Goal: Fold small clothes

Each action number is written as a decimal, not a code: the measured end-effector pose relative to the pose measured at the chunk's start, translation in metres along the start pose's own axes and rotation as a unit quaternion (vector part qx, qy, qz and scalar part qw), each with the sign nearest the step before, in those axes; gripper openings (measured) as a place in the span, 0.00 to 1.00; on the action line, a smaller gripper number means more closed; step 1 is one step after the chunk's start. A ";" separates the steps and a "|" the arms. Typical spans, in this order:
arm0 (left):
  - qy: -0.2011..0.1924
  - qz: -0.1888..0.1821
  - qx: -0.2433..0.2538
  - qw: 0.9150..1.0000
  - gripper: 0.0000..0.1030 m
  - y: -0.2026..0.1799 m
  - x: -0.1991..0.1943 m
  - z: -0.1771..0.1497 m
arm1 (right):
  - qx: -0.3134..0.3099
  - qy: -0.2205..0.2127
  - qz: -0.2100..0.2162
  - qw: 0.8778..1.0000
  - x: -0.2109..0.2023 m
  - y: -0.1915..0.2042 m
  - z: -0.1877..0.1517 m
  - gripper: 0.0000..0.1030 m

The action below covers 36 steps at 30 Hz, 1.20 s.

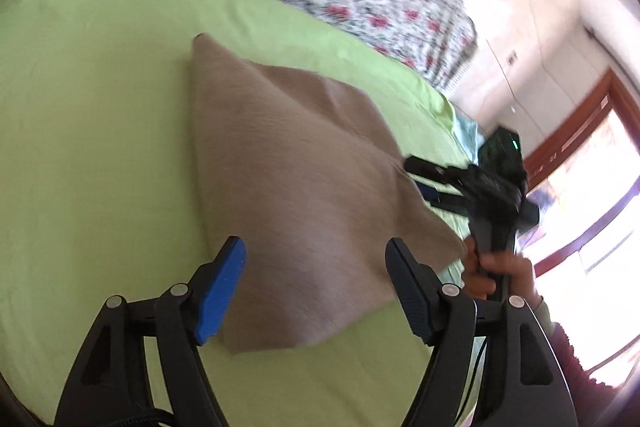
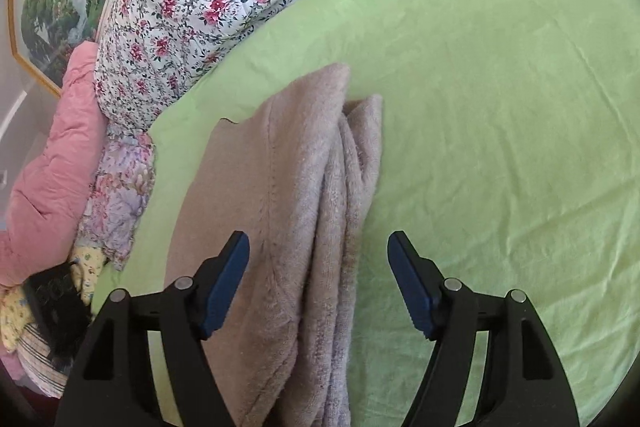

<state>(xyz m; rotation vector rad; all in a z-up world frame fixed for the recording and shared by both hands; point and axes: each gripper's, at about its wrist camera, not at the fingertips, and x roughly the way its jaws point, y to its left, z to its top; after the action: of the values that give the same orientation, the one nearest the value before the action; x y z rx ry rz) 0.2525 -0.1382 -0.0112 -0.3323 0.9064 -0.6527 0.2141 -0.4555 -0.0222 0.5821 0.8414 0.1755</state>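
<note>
Fuzzy taupe cloth (image 2: 280, 227) folded on wrinkled green sheet (image 2: 480, 107), both grippers' fingers (image 1: 224, 287) spread, empty

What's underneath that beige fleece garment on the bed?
The beige fleece garment lies folded on the green bedsheet, and its own layers show stacked along one edge. Anything between the layers or beneath them is covered.
</note>
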 end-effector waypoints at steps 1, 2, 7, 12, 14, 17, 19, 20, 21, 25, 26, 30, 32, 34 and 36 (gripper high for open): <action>0.006 -0.003 -0.014 1.000 0.71 0.007 0.003 0.007 | 0.004 0.001 0.005 1.000 0.001 -0.001 0.000 0.70; 0.008 -0.002 -0.021 1.000 0.72 0.013 0.006 0.011 | 0.005 0.003 0.006 1.000 0.002 -0.001 0.000 0.70; 0.021 0.024 -0.034 0.999 0.72 0.029 0.028 0.027 | 0.007 0.018 0.005 1.000 0.009 -0.002 0.000 0.70; 0.056 0.004 -0.050 0.997 0.79 0.044 0.062 0.037 | 0.008 0.028 0.006 1.000 0.019 -0.002 0.001 0.70; 0.061 -0.004 -0.058 0.996 0.84 0.049 0.071 0.040 | 0.009 0.029 0.009 0.999 0.023 -0.002 0.003 0.70; 0.061 -0.029 -0.072 0.995 0.85 0.059 0.081 0.044 | 0.015 0.031 0.013 0.999 0.030 -0.004 0.007 0.70; 0.055 -0.043 -0.075 0.995 0.82 0.061 0.085 0.046 | 0.019 0.036 0.016 0.999 0.037 -0.004 0.010 0.70; 0.053 -0.048 -0.076 0.995 0.79 0.062 0.089 0.047 | 0.022 0.038 0.019 0.999 0.040 -0.004 0.010 0.70; 0.053 -0.052 -0.076 0.994 0.77 0.064 0.092 0.048 | 0.025 0.043 0.026 0.998 0.043 -0.004 0.010 0.70; 0.043 -0.064 -0.069 0.995 0.54 0.065 0.088 0.047 | 0.034 0.057 0.042 0.997 0.055 0.001 0.007 0.43; 0.041 -0.067 -0.067 0.995 0.52 0.063 0.083 0.046 | 0.028 0.050 0.040 0.998 0.051 0.006 0.006 0.40; 0.023 -0.076 -0.058 0.995 0.51 0.061 0.039 0.036 | 0.026 0.039 0.071 0.996 0.035 0.032 -0.008 0.35; 0.010 -0.076 -0.049 0.996 0.51 0.064 0.001 0.024 | 0.015 0.045 0.086 0.995 0.036 0.049 -0.020 0.34; -0.001 -0.072 -0.046 0.996 0.51 0.070 -0.029 0.012 | 0.002 0.052 0.113 0.992 0.039 0.072 -0.037 0.34; -0.011 -0.059 -0.042 0.997 0.51 0.080 -0.064 -0.006 | -0.012 0.058 0.132 0.990 0.047 0.093 -0.049 0.34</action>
<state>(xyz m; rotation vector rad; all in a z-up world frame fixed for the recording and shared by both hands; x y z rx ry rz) 0.2497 -0.0358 -0.0172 -0.4700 0.8987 -0.7190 0.2157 -0.3408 -0.0273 0.6645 0.8727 0.4632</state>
